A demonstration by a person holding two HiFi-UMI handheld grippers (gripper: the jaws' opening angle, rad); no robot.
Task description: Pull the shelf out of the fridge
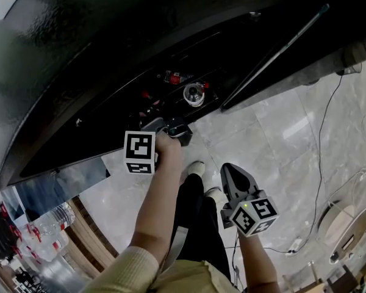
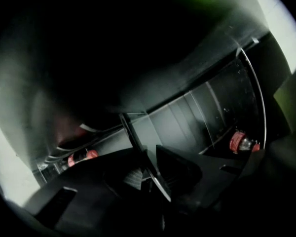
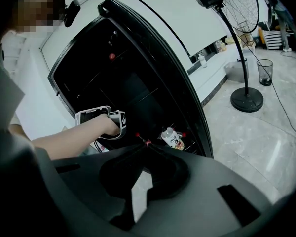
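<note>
The black fridge (image 1: pixel 110 54) stands open, its inside dark. My left gripper (image 1: pixel 172 129) reaches into a lower compartment. In the left gripper view the thin front edge of a glass shelf (image 2: pixel 137 135) runs up between the jaws, and my left gripper (image 2: pixel 150 166) is shut on it, one pad on each face. My right gripper (image 1: pixel 233 173) hangs outside the fridge over the floor. It is shut with nothing in it, and its tips (image 3: pixel 145 144) meet in the right gripper view.
Bottles lie inside the fridge: a clear one (image 1: pixel 194 94) and red-capped ones (image 2: pixel 241 142). The open door (image 1: pixel 274 54) swings out to the right. A standing fan (image 3: pixel 239 33), a waste bin (image 3: pixel 265 71) and a floor cable (image 1: pixel 320 139) are nearby. The person's shoes (image 1: pixel 195 166) are below.
</note>
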